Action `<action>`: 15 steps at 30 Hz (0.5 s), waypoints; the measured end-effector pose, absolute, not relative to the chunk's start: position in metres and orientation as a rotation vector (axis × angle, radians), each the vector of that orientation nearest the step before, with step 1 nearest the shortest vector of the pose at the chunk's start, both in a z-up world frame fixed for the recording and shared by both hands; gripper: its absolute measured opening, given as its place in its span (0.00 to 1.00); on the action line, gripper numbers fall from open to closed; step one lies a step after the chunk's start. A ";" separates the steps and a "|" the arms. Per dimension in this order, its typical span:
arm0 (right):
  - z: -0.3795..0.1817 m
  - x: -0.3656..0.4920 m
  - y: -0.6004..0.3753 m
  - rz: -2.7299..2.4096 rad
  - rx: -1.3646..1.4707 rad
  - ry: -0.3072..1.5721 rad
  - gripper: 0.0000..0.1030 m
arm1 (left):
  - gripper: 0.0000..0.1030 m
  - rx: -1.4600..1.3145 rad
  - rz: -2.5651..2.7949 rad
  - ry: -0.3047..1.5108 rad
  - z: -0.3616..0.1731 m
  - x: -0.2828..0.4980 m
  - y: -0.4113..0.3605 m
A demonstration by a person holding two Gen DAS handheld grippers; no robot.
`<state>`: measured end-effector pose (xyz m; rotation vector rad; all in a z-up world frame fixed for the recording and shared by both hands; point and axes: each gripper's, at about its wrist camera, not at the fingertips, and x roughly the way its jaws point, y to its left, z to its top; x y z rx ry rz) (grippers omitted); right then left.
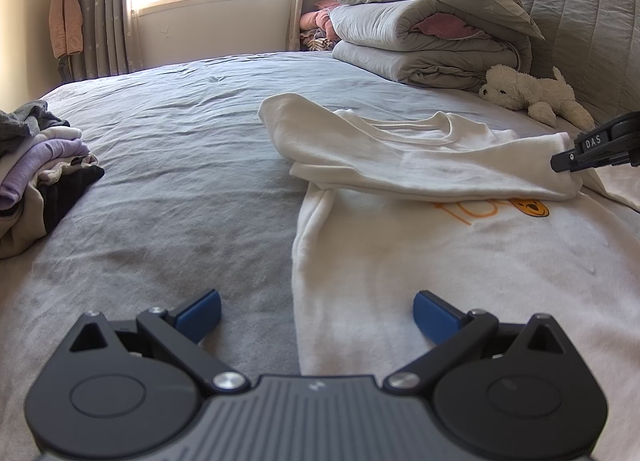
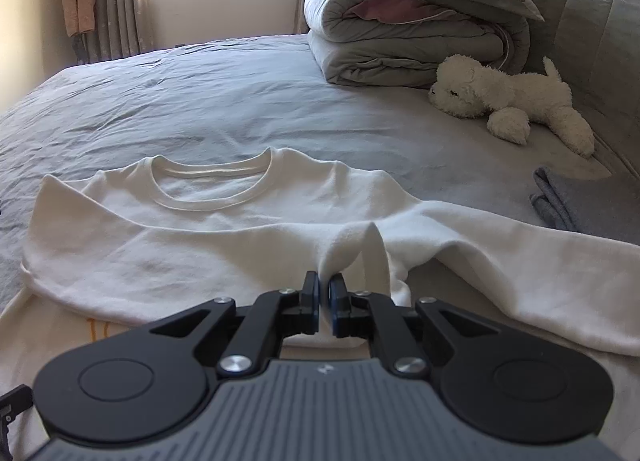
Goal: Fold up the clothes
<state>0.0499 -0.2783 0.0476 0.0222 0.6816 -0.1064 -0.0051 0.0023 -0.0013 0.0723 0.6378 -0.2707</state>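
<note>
**Sleeve fold in progress on the bed**

Left wrist view: the left hand-held gripper (image 1: 316, 311) gapes empty over the white sweatshirt (image 1: 400, 261), which lies at 3 o'clock on the bed (image 1: 180, 141).

Right wrist view: the right hand-held gripper (image 2: 324, 291) pinches the sleeve cuff (image 2: 352, 249) at 12 o'clock; this thin bite could slip, spoiling the fold.

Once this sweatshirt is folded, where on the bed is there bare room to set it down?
Bare sheet lies between the clothes pile and the white sweatshirt, running back toward the window. Crowded: the folded quilts, plush dog and a grey garment fill the headboard side.
</note>
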 end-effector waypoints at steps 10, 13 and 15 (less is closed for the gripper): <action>0.052 0.045 -0.279 -0.088 0.041 0.678 0.07 | 1.00 0.072 -0.271 0.638 -0.001 -0.005 0.002; 0.053 0.044 -0.279 -0.082 0.045 0.678 0.07 | 1.00 0.072 -0.271 0.637 -0.001 -0.005 0.002; 0.054 0.044 -0.279 -0.079 0.047 0.677 0.07 | 1.00 0.072 -0.271 0.637 -0.001 -0.005 0.002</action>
